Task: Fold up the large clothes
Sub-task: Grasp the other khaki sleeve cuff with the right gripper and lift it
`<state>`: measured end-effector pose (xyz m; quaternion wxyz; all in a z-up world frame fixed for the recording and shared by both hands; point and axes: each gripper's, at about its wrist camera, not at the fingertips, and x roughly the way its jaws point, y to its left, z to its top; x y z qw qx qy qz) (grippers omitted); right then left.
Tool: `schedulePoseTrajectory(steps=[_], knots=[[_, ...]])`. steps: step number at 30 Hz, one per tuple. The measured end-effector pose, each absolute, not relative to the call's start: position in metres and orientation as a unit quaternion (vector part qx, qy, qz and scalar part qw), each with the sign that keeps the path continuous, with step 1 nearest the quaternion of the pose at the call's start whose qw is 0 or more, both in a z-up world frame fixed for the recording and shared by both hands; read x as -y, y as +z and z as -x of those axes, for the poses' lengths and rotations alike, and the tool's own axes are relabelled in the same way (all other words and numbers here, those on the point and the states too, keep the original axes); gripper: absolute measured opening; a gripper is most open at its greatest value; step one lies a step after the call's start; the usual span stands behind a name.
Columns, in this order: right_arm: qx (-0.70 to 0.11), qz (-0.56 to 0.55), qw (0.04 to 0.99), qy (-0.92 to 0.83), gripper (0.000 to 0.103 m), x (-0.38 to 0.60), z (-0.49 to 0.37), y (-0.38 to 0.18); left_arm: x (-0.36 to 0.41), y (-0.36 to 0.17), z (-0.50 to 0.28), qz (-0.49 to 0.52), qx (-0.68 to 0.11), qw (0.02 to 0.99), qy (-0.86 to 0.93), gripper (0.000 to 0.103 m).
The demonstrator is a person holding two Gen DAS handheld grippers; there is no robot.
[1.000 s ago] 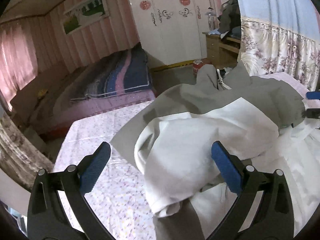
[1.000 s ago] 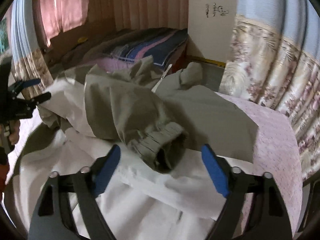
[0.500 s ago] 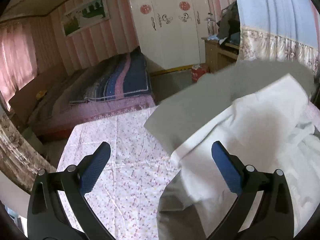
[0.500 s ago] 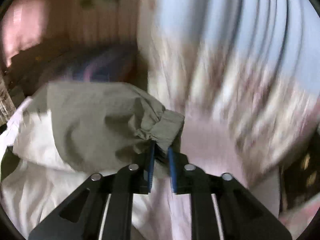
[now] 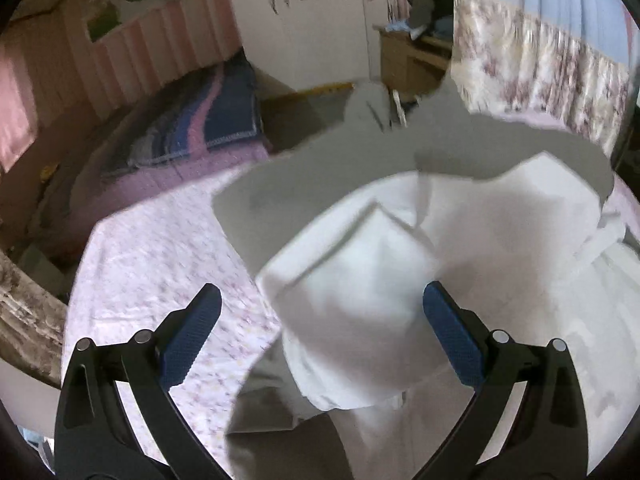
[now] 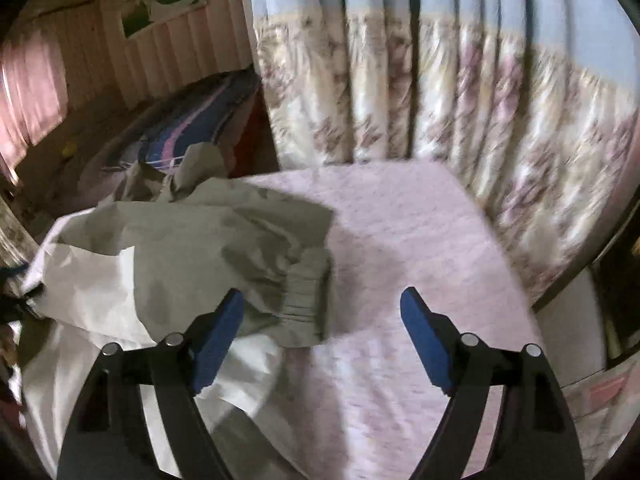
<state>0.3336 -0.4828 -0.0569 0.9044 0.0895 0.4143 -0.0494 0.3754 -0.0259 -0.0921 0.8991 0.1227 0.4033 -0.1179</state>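
Right gripper: jaws just opened, now spread, pads clear of cloth. Grey-green jacket with white lining: elastic cuff just left of centre between pads, on pink floral bedsheet. Left gripper: spread, white lining between. No legible writing

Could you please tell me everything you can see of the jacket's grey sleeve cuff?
The cuff is a gathered, elastic-looking band of olive-grey fabric ending the jacket's sleeve. It lies slack and crumpled on the pink floral sheet, partly over the jacket's white lining, just ahead of the open right claw, whose pads do not touch it.
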Motion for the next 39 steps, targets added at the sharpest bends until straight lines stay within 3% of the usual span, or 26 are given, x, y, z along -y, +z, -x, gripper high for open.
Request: schedulePoseTrajectory(steps=[3, 4, 6, 8, 11, 15, 18, 20, 21, 22, 25, 30, 32, 34, 36, 39], knots=[[-0.425, -0.114, 0.897, -0.039, 0.08, 0.479, -0.347, -0.077, 0.022, -0.109, -0.381, -0.118, -0.431, 0.885, -0.126, 0.092], [-0.43, -0.112, 0.896, -0.026, 0.072, 0.472, -0.351, -0.083, 0.02, -0.113, -0.383, -0.111, -0.442, 0.881, -0.128, 0.081], [-0.431, -0.09, 0.898, -0.007, 0.035, 0.452, -0.356, -0.089, 0.017, -0.12, -0.385, -0.102, -0.454, 0.877, -0.118, 0.075], [-0.417, -0.052, 0.907, -0.008, 0.028, 0.434, -0.352, -0.083, 0.014, -0.123, -0.384, -0.1, -0.453, 0.879, -0.106, 0.066], [-0.41, -0.001, 0.912, -0.023, 0.009, 0.419, -0.347, -0.073, 0.001, -0.129, -0.385, -0.08, -0.46, 0.877, -0.112, 0.067], [-0.463, 0.005, 0.885, -0.042, 0.01, 0.433, -0.354, -0.095, -0.019, -0.138, -0.39, -0.039, -0.471, 0.871, -0.134, 0.075], [-0.452, 0.008, 0.891, -0.043, 0.018, 0.436, -0.34, -0.077, -0.024, -0.12, -0.374, -0.051, -0.442, 0.887, -0.126, 0.08], [-0.427, 0.002, 0.904, -0.02, 0.041, 0.436, -0.33, -0.058, -0.031, -0.101, -0.364, -0.054, -0.421, 0.898, -0.112, 0.085], [-0.415, 0.007, 0.91, -0.024, 0.066, 0.435, -0.327, -0.052, -0.035, -0.088, -0.361, -0.046, -0.41, 0.904, -0.115, 0.085], [-0.391, 0.022, 0.92, -0.025, 0.07, 0.429, -0.322, -0.041, -0.038, -0.076, -0.359, -0.038, -0.397, 0.909, -0.118, 0.085], [-0.356, 0.051, 0.933, 0.0, 0.07, 0.408, -0.323, -0.026, -0.029, -0.052, -0.369, -0.055, -0.366, 0.923, -0.107, 0.1], [-0.35, 0.068, 0.934, 0.029, 0.07, 0.382, -0.348, -0.05, 0.005, -0.062, -0.399, -0.099, -0.365, 0.92, -0.102, 0.1], [-0.376, 0.08, 0.922, 0.039, 0.067, 0.375, -0.357, -0.064, 0.018, -0.074, -0.41, -0.116, -0.375, 0.913, -0.108, 0.099], [-0.404, 0.116, 0.907, 0.026, 0.053, 0.37, -0.367, -0.083, 0.032, -0.094, -0.424, -0.149, -0.408, 0.894, -0.112, 0.09], [-0.428, 0.117, 0.896, 0.017, 0.044, 0.376, -0.375, -0.096, 0.038, -0.115, -0.439, -0.158, -0.446, 0.873, -0.119, 0.09], [-0.457, 0.096, 0.884, 0.01, 0.042, 0.391, -0.386, -0.114, 0.042, -0.129, -0.449, -0.154, -0.457, 0.867, -0.126, 0.094]])
